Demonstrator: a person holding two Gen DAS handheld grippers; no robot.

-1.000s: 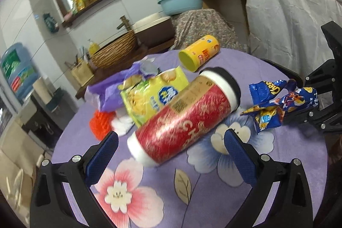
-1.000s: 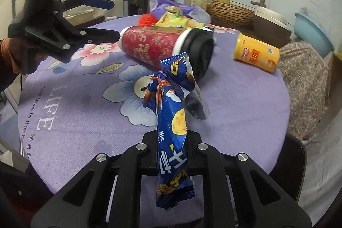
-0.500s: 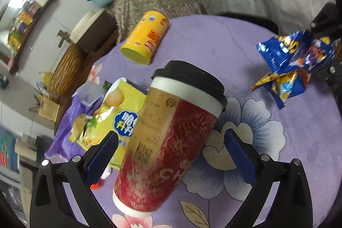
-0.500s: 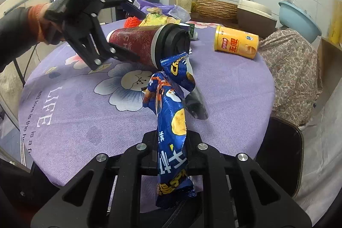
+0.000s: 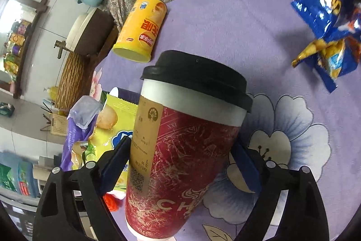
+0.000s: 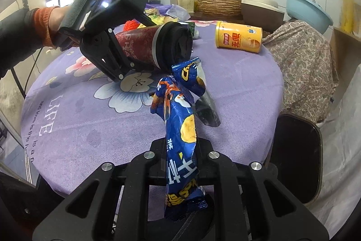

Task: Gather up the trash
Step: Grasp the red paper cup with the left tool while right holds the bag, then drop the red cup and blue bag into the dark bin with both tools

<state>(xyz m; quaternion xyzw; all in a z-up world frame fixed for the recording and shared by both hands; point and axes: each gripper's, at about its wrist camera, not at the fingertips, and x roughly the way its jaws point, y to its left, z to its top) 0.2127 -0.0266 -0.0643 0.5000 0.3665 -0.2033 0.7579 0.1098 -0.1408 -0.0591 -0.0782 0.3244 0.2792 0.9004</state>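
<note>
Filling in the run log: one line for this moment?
left tongs: closing around red cup | right tongs: shut on blue snack bag | yellow can: on table

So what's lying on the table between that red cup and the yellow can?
Nothing: in the right wrist view only bare purple tablecloth lies between the red cup and the yellow can.

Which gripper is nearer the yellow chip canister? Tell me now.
Left. The left gripper straddles the red cup, and the yellow chip canister lies just past the cup's lid. The right gripper, clamping the blue snack bag, sits back at the table's edge.
</note>
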